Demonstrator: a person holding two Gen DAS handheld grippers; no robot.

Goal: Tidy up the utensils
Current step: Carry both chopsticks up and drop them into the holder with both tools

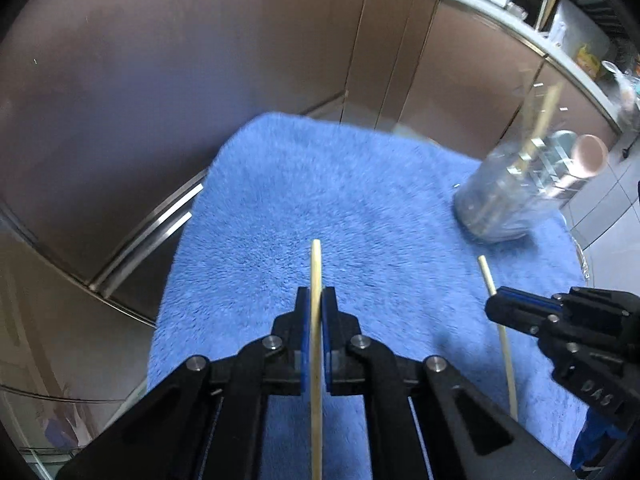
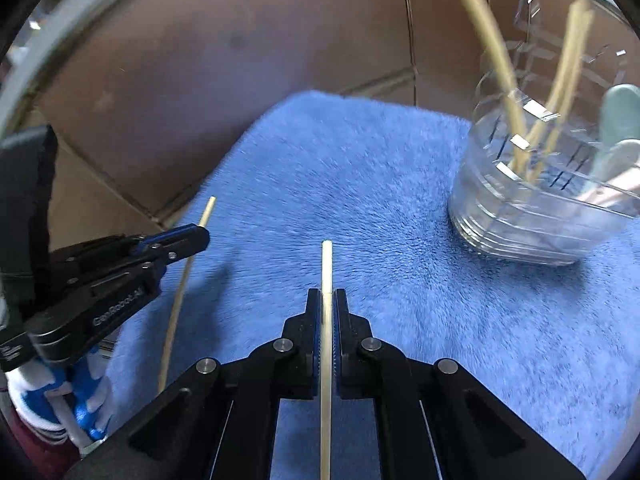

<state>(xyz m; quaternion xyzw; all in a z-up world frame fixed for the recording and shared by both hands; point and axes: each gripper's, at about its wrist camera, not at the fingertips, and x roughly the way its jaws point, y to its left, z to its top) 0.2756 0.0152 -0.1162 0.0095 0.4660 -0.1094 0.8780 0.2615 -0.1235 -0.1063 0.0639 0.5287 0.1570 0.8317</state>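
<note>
Chopsticks (image 1: 316,264) clamped above blue towel (image 1: 360,200), clear holder (image 2: 540,200) nearby.

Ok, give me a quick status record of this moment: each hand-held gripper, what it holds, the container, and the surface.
left hand-held gripper: shut on a chopstick, its tip sticking out past the fingers
right hand-held gripper: shut on a second chopstick, same way
holder: clear plastic container on the far right of the towel, already holding several chopsticks and pale utensils
surface: blue fluffy towel, no loose utensils visible on it
</note>
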